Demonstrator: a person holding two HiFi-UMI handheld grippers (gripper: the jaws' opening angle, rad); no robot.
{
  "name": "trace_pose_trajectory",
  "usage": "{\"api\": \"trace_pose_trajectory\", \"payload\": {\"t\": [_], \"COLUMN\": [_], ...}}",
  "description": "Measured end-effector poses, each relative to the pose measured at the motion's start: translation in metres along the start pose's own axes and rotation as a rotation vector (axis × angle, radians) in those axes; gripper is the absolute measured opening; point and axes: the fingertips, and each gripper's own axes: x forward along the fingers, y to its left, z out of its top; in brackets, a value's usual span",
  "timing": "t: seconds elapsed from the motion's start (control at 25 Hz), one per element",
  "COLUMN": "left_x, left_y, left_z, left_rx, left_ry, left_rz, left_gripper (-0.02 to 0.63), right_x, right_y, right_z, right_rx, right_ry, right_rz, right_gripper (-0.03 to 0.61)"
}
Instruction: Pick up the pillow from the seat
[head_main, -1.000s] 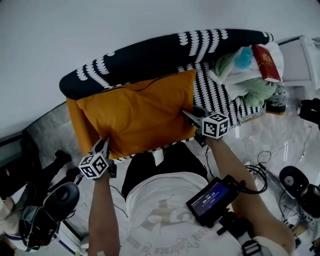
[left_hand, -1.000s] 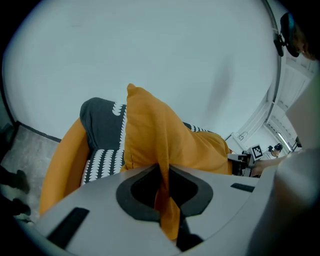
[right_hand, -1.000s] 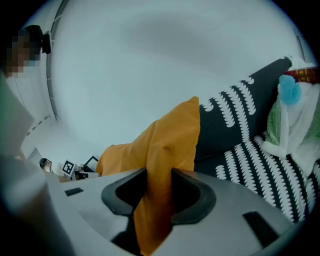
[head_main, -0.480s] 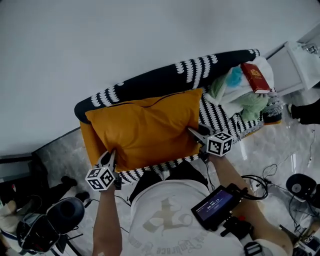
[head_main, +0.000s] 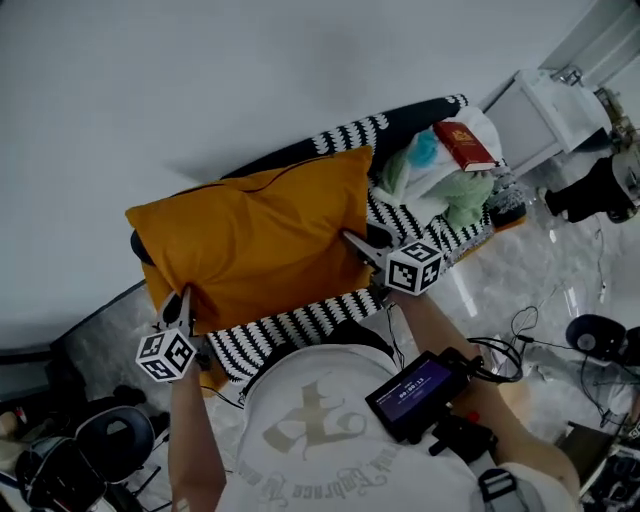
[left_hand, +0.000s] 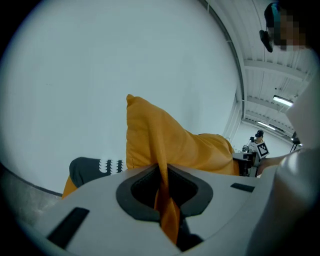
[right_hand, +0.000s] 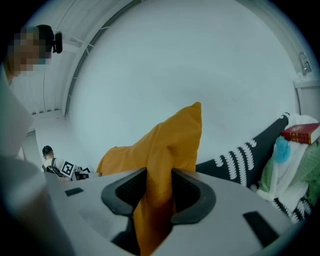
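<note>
Between left tool (head_main: 186, 297) and right tool (head_main: 352, 240): orange pillow (head_main: 260, 235), each end pinched tight, held above black-and-white seat (head_main: 300, 325).

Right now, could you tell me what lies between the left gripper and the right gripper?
The orange pillow, with the left gripper and right gripper each shut on one edge; the head view shows this.
</note>
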Motion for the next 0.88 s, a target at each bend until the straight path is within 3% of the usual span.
{"api": "trace_pose_trajectory", "payload": {"t": [0.24,0.44,0.88], "left_x": [-0.021,-0.049,-0.056], "left_y": [-0.030,-0.046,-0.074], "left_z": [0.031,0.035,0.004], "left_rx": [0.054,0.085,0.100], "left_ry": [-0.117,-0.180,-0.156], "left_rz": [-0.029,-0.063,-0.106], "left_gripper": [0.040,0.040,0.039], "right_x": [-0.041,-0.072,-0.116], "right_y": [0.026,0.050,0.044], "right_z": [0.038,0.039,0.009], "right_rx": [-0.082,-0.136,-0.130], "right_ry": [-0.119,-0.178,-0.183], "right_rz": [-0.001,-0.007,-0.057], "right_gripper": [0.161,0.161,0.161]}}
